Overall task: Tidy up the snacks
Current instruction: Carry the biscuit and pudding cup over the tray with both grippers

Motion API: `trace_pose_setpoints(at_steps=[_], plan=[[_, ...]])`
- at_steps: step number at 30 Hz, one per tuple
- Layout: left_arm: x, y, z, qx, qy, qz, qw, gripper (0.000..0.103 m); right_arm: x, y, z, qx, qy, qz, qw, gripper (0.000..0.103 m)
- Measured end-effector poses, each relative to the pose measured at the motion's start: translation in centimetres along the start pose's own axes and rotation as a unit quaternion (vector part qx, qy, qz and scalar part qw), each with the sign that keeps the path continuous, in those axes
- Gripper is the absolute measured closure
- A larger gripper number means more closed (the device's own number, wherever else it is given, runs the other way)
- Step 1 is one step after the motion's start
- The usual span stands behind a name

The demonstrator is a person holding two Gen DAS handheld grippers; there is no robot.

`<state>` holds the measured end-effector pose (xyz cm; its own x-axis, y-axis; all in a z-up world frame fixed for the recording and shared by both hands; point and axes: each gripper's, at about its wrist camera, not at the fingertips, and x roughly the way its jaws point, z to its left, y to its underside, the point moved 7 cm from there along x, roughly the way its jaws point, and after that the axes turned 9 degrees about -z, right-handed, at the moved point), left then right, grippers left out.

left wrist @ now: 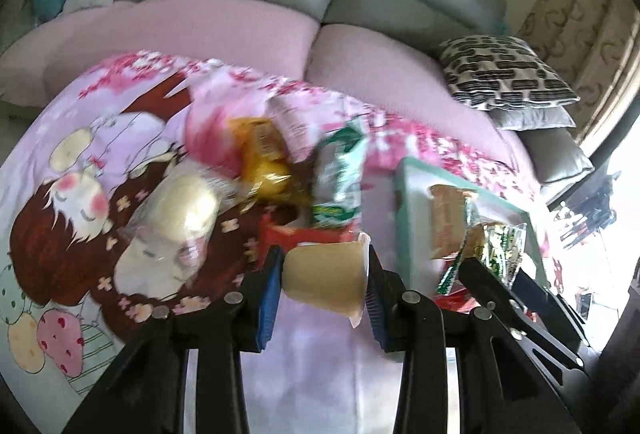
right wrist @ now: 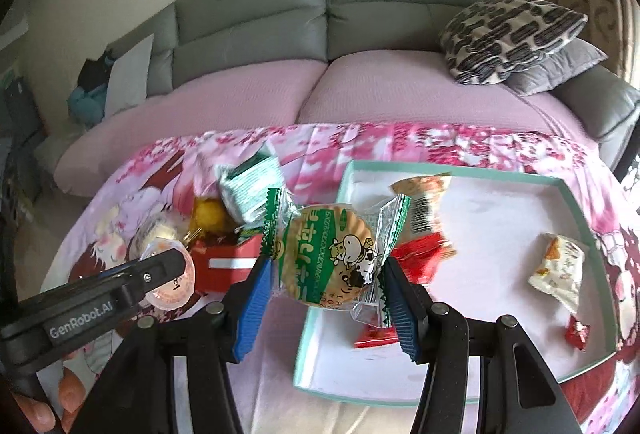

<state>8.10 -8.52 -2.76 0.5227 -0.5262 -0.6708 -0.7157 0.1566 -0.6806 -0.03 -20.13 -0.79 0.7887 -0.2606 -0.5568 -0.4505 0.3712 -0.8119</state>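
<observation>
Bright daylight both cams, coming from a blown-out white window (left wrist: 624,194) far right of my left gripper (left wrist: 322,274). Motion blur smears the green-and-white foil snack packets (left wrist: 340,174) ahead of it; right cam sharper. Strong fisheye bend, black vignette at corners. Shadows soft, no hard glare elsewhere.

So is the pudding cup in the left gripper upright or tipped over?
Tipped on its side: the pudding cup lies crosswise in the left hand-held gripper, base against one pad, rim against the other.
</observation>
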Motion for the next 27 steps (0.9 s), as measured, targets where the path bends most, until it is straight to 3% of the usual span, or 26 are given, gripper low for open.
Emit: trace_pose_setpoints(at_steps=[12, 21, 27], plan=[[0.5, 0.6, -10.1, 0.087, 0.063, -0.008, 0.9941, 0.063, -2.2, -1.0, -8.4, 0.067, 0.050, -0.021, 0.996, 0.045], [1.7, 2.5, -15.5, 0.143, 0.086, 0.006, 0.9860, 0.063, -3.9, -0.4, -16.1, 0.131, 0.102, -0.024, 0.986, 0.045], [2.6, 3.1, -18.0, 0.163, 0.094, 0.015, 0.9821, 0.063, -4.5, 0.2, -18.5, 0.149, 0.115, -0.019, 0.982, 0.045]])
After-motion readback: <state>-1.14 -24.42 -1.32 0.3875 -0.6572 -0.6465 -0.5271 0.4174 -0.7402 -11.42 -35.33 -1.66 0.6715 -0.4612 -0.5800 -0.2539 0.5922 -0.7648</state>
